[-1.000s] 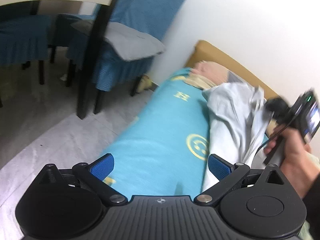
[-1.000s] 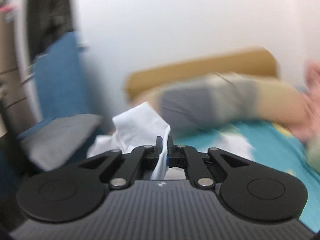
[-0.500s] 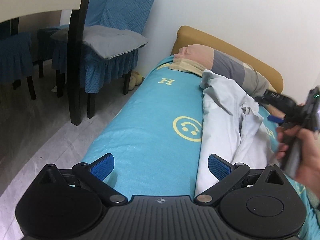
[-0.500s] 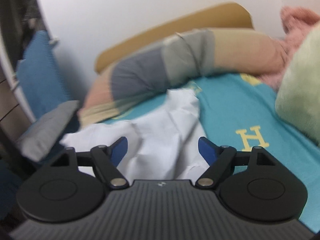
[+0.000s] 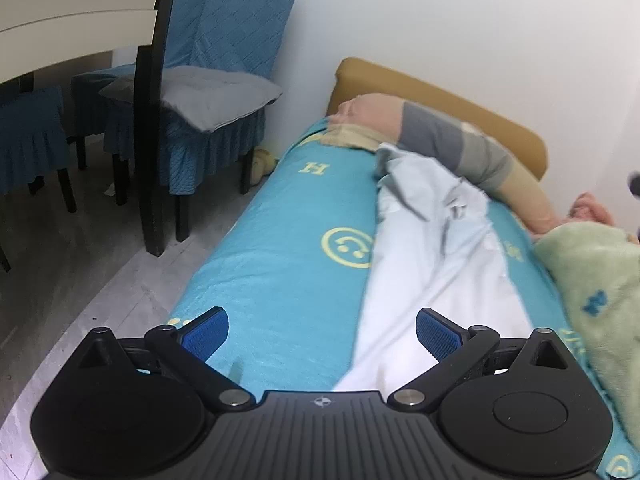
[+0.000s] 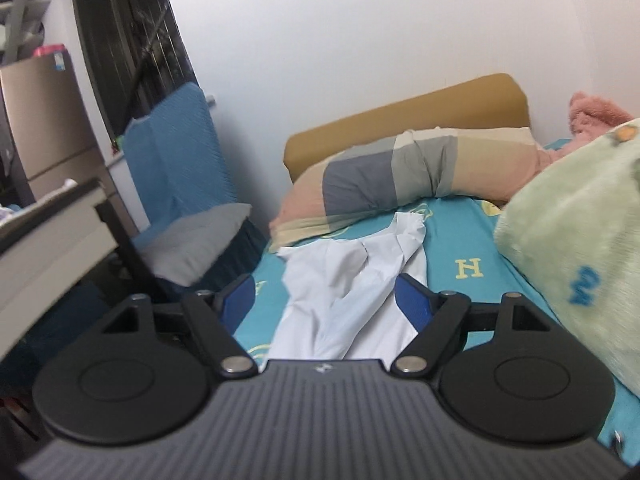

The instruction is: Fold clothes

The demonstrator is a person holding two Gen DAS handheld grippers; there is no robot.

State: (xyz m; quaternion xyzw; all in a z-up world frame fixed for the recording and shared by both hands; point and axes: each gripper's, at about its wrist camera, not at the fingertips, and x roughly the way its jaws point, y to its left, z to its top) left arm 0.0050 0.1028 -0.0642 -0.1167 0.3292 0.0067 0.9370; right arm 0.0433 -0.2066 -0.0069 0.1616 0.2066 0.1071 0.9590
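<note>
A pale white-blue garment [image 5: 432, 256] lies stretched and crumpled lengthwise on the turquoise bed sheet [image 5: 280, 264]; it also shows in the right wrist view [image 6: 344, 284]. My left gripper [image 5: 322, 330] is open and empty, above the near end of the bed with the garment's near edge by its right finger. My right gripper [image 6: 325, 298] is open and empty, hovering above the garment's near part.
A striped pillow [image 5: 448, 144] lies at the headboard [image 5: 440, 92]. A green fleece blanket [image 6: 572, 232] and a pink plush [image 6: 592, 112] are on the bed's right. A blue-covered chair with a grey cushion [image 5: 200, 96] and a dark table leg [image 5: 150, 152] stand left of the bed.
My right gripper opened and let go of the garment, which dropped flat onto the bed. The right gripper pulled back out of the left wrist view. The left view shifted along the bed.
</note>
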